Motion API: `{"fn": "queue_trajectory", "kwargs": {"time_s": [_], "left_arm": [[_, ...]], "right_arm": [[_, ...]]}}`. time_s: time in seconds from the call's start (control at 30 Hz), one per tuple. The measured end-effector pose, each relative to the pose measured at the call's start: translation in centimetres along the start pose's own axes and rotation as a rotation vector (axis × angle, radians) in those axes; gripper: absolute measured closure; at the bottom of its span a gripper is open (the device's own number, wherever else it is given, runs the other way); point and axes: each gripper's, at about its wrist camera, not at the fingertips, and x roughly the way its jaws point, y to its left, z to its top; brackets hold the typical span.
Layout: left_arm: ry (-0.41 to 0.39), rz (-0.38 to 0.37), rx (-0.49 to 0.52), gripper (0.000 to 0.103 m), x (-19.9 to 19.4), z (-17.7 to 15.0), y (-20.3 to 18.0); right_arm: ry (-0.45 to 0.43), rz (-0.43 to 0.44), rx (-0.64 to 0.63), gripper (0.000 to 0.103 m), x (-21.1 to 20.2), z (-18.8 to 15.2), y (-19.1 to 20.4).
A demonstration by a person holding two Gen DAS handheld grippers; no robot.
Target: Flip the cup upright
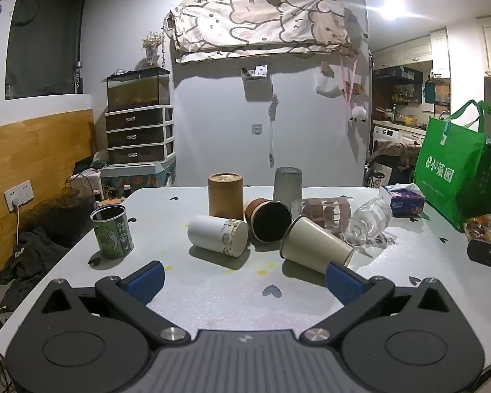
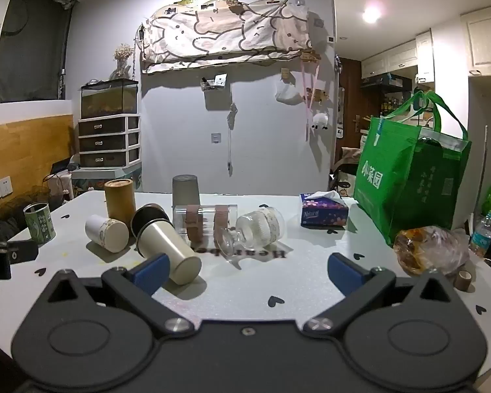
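Several cups lie on their sides in the middle of the white table [image 1: 212,294]: a white cup [image 1: 217,235], a brown cup with a dark inside [image 1: 267,220], a beige cup [image 1: 316,245], a clear tumbler with brown bands [image 1: 325,211] and a clear glass [image 1: 370,221]. A grey cup [image 1: 287,184] stands upside down behind them. My left gripper [image 1: 244,281] is open and empty, just short of the beige cup. My right gripper [image 2: 245,271] is open and empty, with the beige cup [image 2: 168,250] by its left finger and the clear glass [image 2: 255,229] ahead.
A tall brown canister [image 1: 225,195] and a green tin [image 1: 112,232] stand upright at the left. A tissue box [image 2: 324,213], a green shopping bag [image 2: 409,177], a bagged loaf [image 2: 432,249] and a small tape roll [image 2: 463,280] are at the right.
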Motion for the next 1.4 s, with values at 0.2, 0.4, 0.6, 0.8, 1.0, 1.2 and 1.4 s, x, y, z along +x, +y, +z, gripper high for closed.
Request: {"fn": "queue_trajectory", "kwargs": {"time_s": [0.2,0.4,0.6,0.8,1.0,1.2,1.4], "left_arm": [[0.003,0.003,0.005,0.0,0.02,0.0,0.0],[0.002,0.003,0.006,0.0,0.0,0.0,0.0],[0.001,0.003,0.007,0.0,0.0,0.0,-0.01],[0.001,0.003,0.006,0.0,0.0,0.0,-0.01],[0.001,0.003,0.006,0.0,0.01,0.0,0.0],[0.001,0.003,0.006,0.0,0.0,0.0,0.0],[0.001,0.004,0.005,0.0,0.0,0.0,-0.01]], "right_arm": [[0.001,0.002,0.002,0.0,0.0,-0.01,0.0],[0.001,0.001,0.004,0.0,-0.01,0.0,-0.02],[0.003,0.001,0.003,0.0,-0.01,0.0,-0.01],[0.004,-0.001,0.005,0.0,-0.12,0.15,0.0],[0.004,0.005,0.005,0.0,0.23,-0.21,-0.21],[0.004,0.007,0.005,0.0,0.3,-0.46,-0.58],[0.005,0.01,0.004,0.0,0.02,-0.42,-0.28]]}}
